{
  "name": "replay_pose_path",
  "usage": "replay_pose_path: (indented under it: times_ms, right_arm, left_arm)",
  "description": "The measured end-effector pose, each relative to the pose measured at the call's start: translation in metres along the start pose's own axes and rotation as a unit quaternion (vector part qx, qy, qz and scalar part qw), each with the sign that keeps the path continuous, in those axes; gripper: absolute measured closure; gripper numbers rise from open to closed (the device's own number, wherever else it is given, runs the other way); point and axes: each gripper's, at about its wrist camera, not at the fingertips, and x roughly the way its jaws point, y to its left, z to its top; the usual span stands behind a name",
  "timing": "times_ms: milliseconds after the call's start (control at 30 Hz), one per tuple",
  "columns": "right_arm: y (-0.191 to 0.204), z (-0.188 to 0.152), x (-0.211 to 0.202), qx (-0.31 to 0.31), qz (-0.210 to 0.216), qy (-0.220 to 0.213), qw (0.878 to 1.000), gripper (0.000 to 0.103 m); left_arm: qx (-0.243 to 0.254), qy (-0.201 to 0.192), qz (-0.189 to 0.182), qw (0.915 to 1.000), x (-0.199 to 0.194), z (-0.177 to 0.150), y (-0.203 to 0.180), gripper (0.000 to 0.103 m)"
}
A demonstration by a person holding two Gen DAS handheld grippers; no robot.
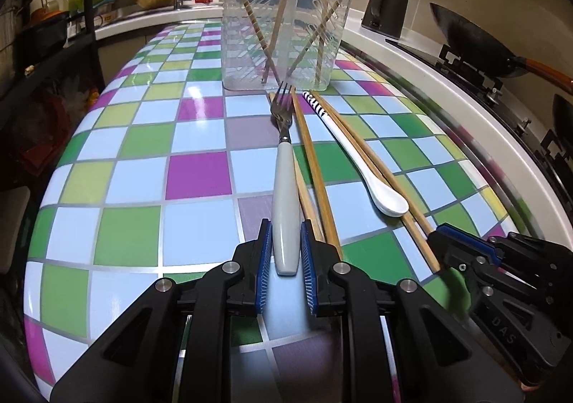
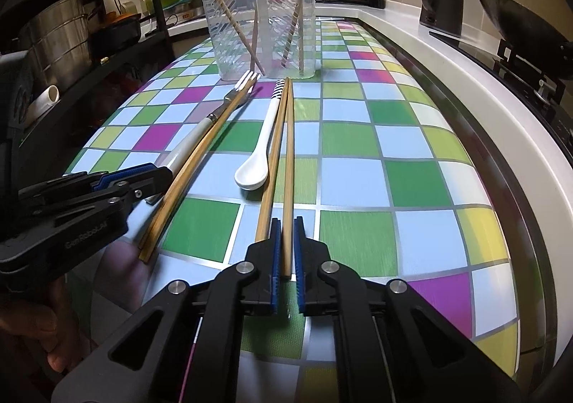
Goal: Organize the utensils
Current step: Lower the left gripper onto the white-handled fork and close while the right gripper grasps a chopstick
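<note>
Utensils lie in a loose row on the checkered table (image 1: 143, 159), in front of the clear plastic holder (image 1: 286, 27) where several chopsticks already stand. My left gripper (image 1: 285, 252) has its jaws narrow around the white handle of the fork (image 1: 284, 188), and the blue pads sit against both sides of the handle near its end. My right gripper (image 2: 286, 252) has its jaws nearly closed on one chopstick (image 2: 288, 170), the right one of a pair; its partner (image 2: 272, 159) lies just beside it, outside the jaws, touching the left finger. The fork points away from me, tines toward the holder, and its long axis runs almost straight along my left gripper. The held chopstick also points away toward the holder, its far tip near the striped handle of the white spoon (image 2: 261, 152). I judge the step is to lift both pieces and bring them to the holder. To do this well I should lift slowly and straight up, because I hold each piece at its near end and the far part will want to drop. The fork rests against other chopsticks (image 1: 311, 166), so I must raise it clear before moving sideways. I should tilt each piece upright only above the rim, so it does not push the standing chopsticks.
</note>
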Motion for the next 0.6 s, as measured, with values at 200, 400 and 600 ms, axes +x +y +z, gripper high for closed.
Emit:
replay_pose_path:
  times_ms: [200, 400, 600]
  right_arm:
    - [-0.001, -0.002, -0.002, 0.005, -0.010, -0.002, 1.000, 0.097]
    - [-0.006, -0.003, -0.004, 0.015, -0.028, -0.002, 0.999, 0.097]
    - [-0.013, -0.006, -0.007, 0.029, -0.049, -0.003, 0.998, 0.097]
  left_arm:
    - [0.020, -0.001, 0.012, 0.9997, 0.001, 0.001, -0.004, 0.086]
    - [0.021, -0.004, 0.011, 0.9997, -0.003, -0.001, -0.001, 0.086]
    - [0.024, -0.016, 0.012, 0.9995, -0.017, -0.004, 0.002, 0.086]
